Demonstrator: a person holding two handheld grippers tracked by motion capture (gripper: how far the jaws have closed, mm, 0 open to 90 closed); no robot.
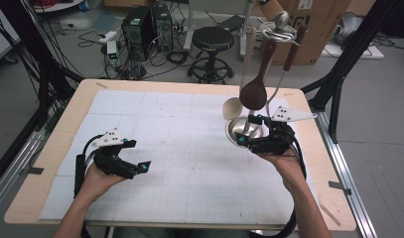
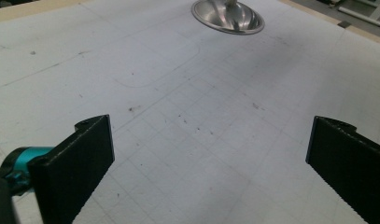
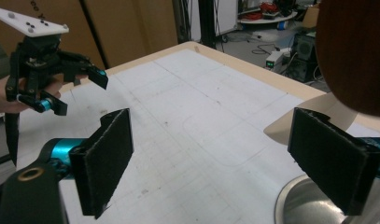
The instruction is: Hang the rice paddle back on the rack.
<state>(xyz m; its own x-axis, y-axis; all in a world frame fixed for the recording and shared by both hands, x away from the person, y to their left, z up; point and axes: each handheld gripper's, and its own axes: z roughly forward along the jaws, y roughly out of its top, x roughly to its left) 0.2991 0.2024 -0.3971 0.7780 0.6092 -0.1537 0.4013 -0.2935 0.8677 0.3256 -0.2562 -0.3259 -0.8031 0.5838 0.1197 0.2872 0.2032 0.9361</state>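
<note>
The right gripper (image 1: pixel 251 134) hangs with its fingers spread wide and empty just beside the steel base (image 1: pixel 244 130) of the utensil stand, where a dark wooden spoon (image 1: pixel 254 91) and a pale one (image 1: pixel 233 107) hang, probably to reach one. The left gripper (image 1: pixel 135 166), equally open and empty, idles over the surface (image 1: pixel 179 163), well apart. The right gripper view catches the dark spoon's bowl (image 3: pixel 353 51) looming close above one finger (image 3: pixel 330 161), while the left gripper view offers just the base (image 2: pixel 228 17) far off.
</note>
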